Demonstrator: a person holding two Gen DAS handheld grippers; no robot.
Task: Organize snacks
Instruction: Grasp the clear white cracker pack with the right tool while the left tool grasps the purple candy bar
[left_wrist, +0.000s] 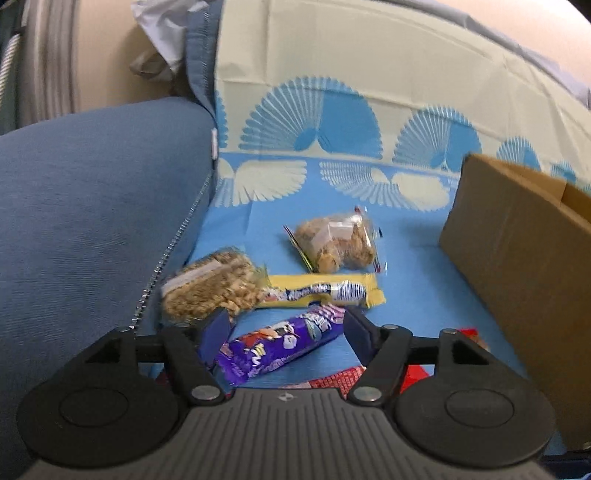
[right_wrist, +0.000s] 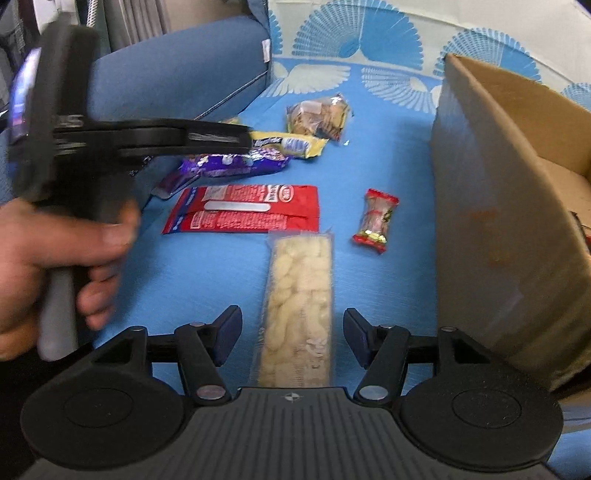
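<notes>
Snacks lie on a blue patterned sheet (right_wrist: 388, 155). In the left wrist view my left gripper (left_wrist: 286, 328) is open and straddles a purple snack pack (left_wrist: 280, 343) lying slantwise between its fingers. Beyond it lie a yellow bar (left_wrist: 321, 291), a clear pack of crumbly brown snack (left_wrist: 207, 288) and a clear bag of brown cookies (left_wrist: 336, 240). My right gripper (right_wrist: 291, 317) is open around a long clear pack of pale crackers (right_wrist: 299, 295), with a gap on each side. The right wrist view shows the left gripper (right_wrist: 221, 140) side-on over the purple pack (right_wrist: 236, 162), held by a hand (right_wrist: 55, 258).
An open cardboard box stands at the right (right_wrist: 498, 221) (left_wrist: 517, 258). A flat red pack (right_wrist: 243, 210) and a small red-ended candy (right_wrist: 376, 221) lie mid-sheet. A blue cushion (left_wrist: 92, 221) bounds the left side, close to the snacks.
</notes>
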